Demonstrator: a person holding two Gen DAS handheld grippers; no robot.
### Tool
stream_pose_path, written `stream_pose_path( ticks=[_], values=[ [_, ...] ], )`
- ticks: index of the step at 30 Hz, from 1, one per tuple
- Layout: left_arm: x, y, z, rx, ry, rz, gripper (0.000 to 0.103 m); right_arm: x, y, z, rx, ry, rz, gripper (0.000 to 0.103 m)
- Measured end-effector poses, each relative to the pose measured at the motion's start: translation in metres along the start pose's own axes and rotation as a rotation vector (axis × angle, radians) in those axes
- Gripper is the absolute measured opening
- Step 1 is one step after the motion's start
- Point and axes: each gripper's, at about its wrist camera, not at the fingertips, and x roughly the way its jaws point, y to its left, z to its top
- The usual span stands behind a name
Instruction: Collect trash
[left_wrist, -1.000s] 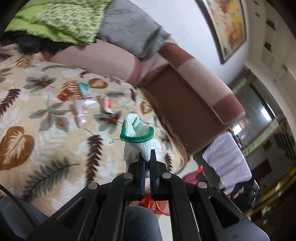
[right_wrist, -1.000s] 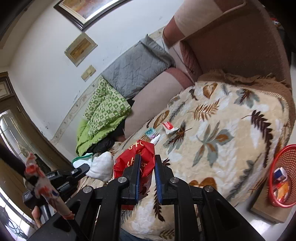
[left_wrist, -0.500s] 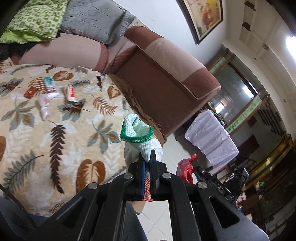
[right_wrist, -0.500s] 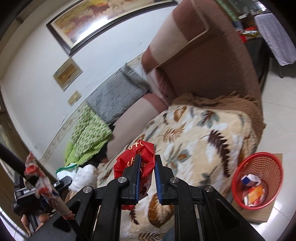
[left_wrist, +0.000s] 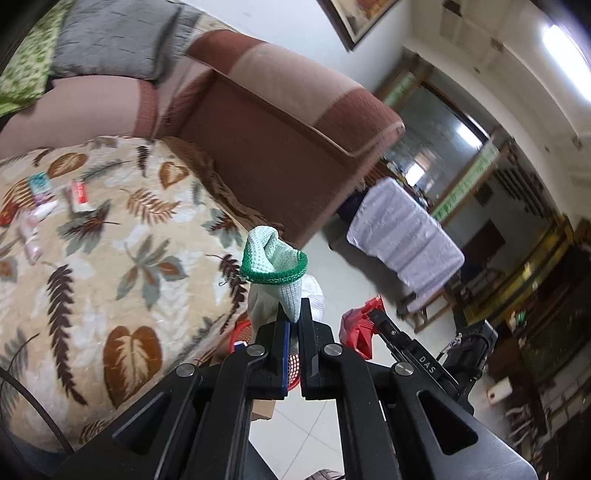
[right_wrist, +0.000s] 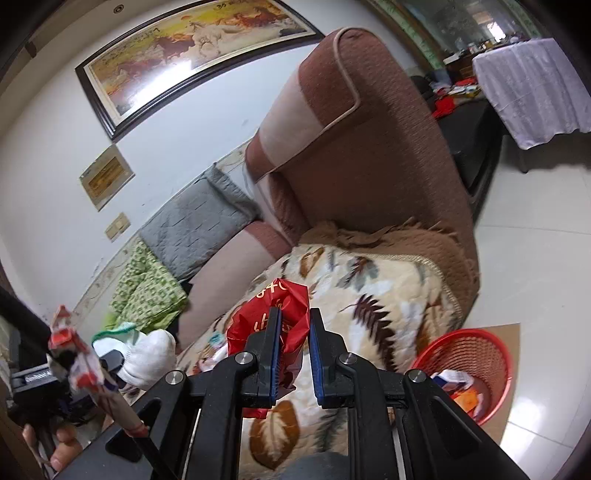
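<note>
My left gripper (left_wrist: 292, 314) is shut on a white knitted glove with a green cuff (left_wrist: 275, 264), held up over the sofa's edge. My right gripper (right_wrist: 294, 317) is shut on a crumpled red wrapper with gold print (right_wrist: 280, 308). The red mesh basket (right_wrist: 476, 350) stands on cardboard on the floor at lower right in the right wrist view, with wrappers inside; in the left wrist view only a bit of the basket (left_wrist: 242, 330) shows behind the fingers. Several small wrappers (left_wrist: 79, 192) lie on the leaf-print blanket (left_wrist: 110, 258). The right gripper (left_wrist: 373, 321) with its red wrapper shows in the left view.
A brown sofa arm (right_wrist: 369, 147) rises behind the blanket. Grey (right_wrist: 199, 221) and green (right_wrist: 147, 291) cushions sit against the back. A table with a white cloth (left_wrist: 402, 236) stands across the tiled floor. A hand (right_wrist: 62, 450) holds the left gripper (right_wrist: 114, 360) at lower left.
Both grippers have swung away from the sofa seat toward its right edge, keeping their loads. The basket now sits closer and larger in the right wrist view.
</note>
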Motion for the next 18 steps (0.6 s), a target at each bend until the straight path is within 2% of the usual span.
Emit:
stream_pose_path(
  ticks=[10,18],
  values=[
    [0.060,-0.026,-0.008,0.059,0.114,-0.020,0.003,-0.009,-0.040,0.003,0.021,-0.005,-0.166,0.015],
    [0.106,-0.035,-0.020,0.083,0.202,-0.026,0.003,-0.010,-0.065,-0.002,0.064,0.007,-0.216,0.015]
  ],
)
